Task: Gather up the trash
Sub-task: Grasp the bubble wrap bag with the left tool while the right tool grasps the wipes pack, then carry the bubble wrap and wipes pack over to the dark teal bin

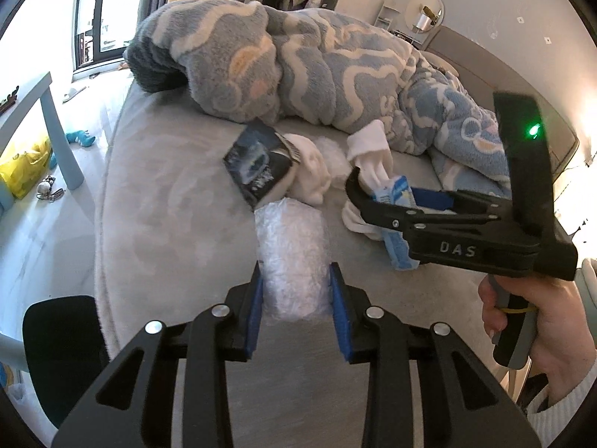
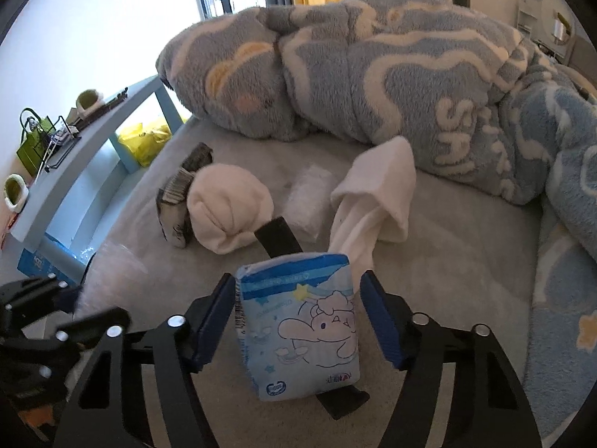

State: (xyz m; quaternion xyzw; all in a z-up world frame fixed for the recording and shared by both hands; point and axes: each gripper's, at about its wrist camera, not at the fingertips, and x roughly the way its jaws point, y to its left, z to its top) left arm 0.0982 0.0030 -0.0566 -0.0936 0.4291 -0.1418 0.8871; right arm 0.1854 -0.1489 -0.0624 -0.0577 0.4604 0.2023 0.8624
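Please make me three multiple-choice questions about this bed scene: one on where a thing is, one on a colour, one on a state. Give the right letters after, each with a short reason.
1. Where is the blue tissue pack?
A. between the fingers of the right tool
B. on the blue side table
C. under the fleece blanket

2. What colour are the pads on the left tool?
A. red
B. blue
C. yellow

3. In what state is the small light on the body of the right tool?
A. off
B. lit green
C. lit red

Answers:
1. A, as the right wrist view shows the pack standing between that tool's two fingers.
2. B, as both pads show blue in the left wrist view.
3. B, as a green glow shows on the black body.
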